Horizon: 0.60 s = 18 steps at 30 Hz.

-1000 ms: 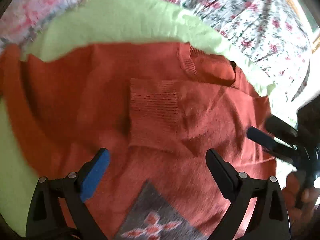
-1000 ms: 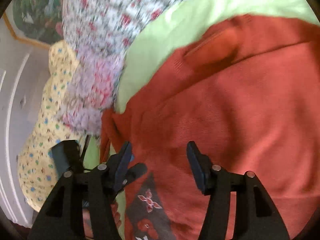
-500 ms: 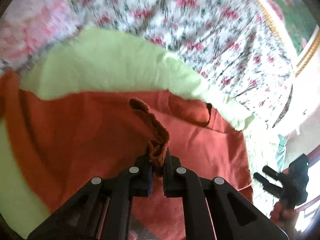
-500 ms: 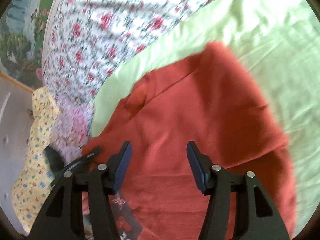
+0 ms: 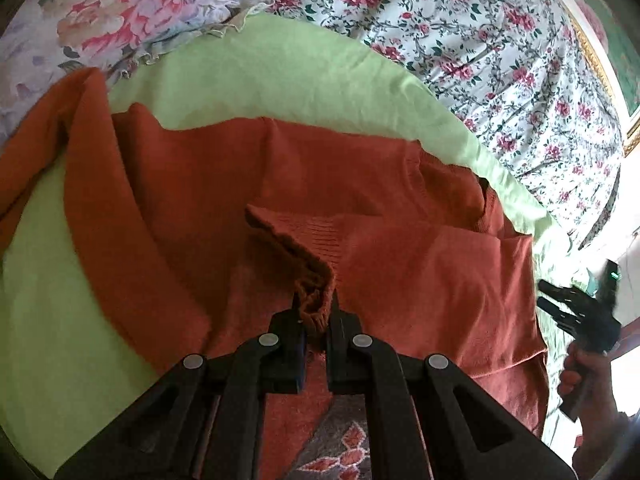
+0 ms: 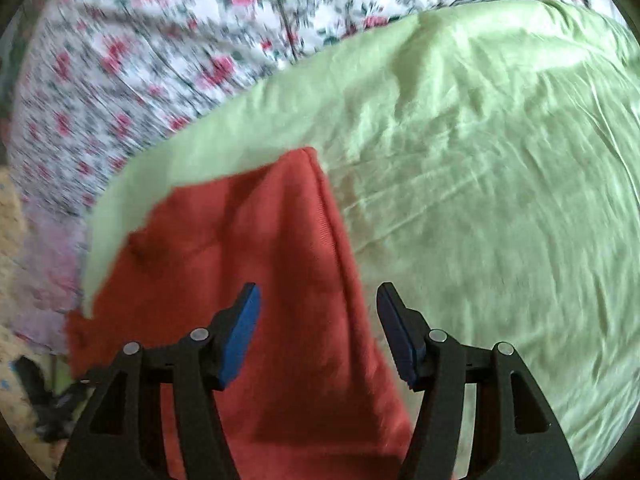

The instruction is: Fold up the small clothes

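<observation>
A flowered bedspread is covering the bed and filling the far part of both views, blurred in the right wrist view. A light green sheet is lying on top of it, wrinkled, and is carrying the task's thing. A rust-orange knitted sweater is lying spread across the green sheet, with one sleeve trailing away toward the left edge of the left wrist view. A grey patterned patch with orange and white shapes is showing on the sweater at the bottom of that view. A ribbed cuff is standing raised above the body of the sweater.

The left gripper is pinching the end of that ribbed cuff, its fingers pressed together on the knit, which is bunching up between them. The right gripper is hovering over an edge of the sweater where orange knit meets green sheet; its fingers are spread and opening, their blue pads touching nothing, with the cloth lying below them. In the left wrist view, the right gripper is showing at the right edge, beyond the sweater's side, held by a hand.
</observation>
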Motion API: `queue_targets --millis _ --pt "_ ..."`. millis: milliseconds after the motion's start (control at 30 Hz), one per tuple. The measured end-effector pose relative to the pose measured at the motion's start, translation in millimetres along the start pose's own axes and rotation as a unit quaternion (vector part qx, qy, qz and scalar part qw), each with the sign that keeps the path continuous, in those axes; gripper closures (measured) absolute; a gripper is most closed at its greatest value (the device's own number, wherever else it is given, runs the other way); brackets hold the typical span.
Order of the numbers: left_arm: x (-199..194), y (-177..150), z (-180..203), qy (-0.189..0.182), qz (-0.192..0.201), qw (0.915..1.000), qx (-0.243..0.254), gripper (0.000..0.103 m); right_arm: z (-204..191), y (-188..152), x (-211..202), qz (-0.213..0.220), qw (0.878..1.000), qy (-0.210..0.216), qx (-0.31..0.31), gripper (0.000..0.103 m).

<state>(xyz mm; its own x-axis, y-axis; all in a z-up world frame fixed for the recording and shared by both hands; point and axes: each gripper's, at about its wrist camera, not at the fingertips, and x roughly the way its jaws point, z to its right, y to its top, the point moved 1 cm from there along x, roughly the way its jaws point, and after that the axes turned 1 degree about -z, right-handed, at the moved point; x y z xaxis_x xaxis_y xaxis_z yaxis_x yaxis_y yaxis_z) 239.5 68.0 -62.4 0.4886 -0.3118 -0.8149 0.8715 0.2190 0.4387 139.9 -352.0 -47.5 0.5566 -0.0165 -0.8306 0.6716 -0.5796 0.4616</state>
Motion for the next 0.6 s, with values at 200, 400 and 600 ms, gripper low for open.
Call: queue_targets --millis 200,400,600 --pt "-1.6 -5.8 10.1 -0.020 -0.002 0.9997 0.014 0.098 6.8 18.5 31.3 -0.039 0.998 -0.043 -0.028 0.093" --pt "25.6 -16.9 8.6 0.026 -0.041 0.9985 0.025 0.090 19.9 23.4 30.9 -0.034 0.998 -0.052 -0.032 0.091" --pt "-12.7 -19.7 -15.7 0.017 -0.011 0.9997 -0.011 0.057 12.8 13.7 -13.1 -0.003 1.000 -0.021 -0.016 0.049"
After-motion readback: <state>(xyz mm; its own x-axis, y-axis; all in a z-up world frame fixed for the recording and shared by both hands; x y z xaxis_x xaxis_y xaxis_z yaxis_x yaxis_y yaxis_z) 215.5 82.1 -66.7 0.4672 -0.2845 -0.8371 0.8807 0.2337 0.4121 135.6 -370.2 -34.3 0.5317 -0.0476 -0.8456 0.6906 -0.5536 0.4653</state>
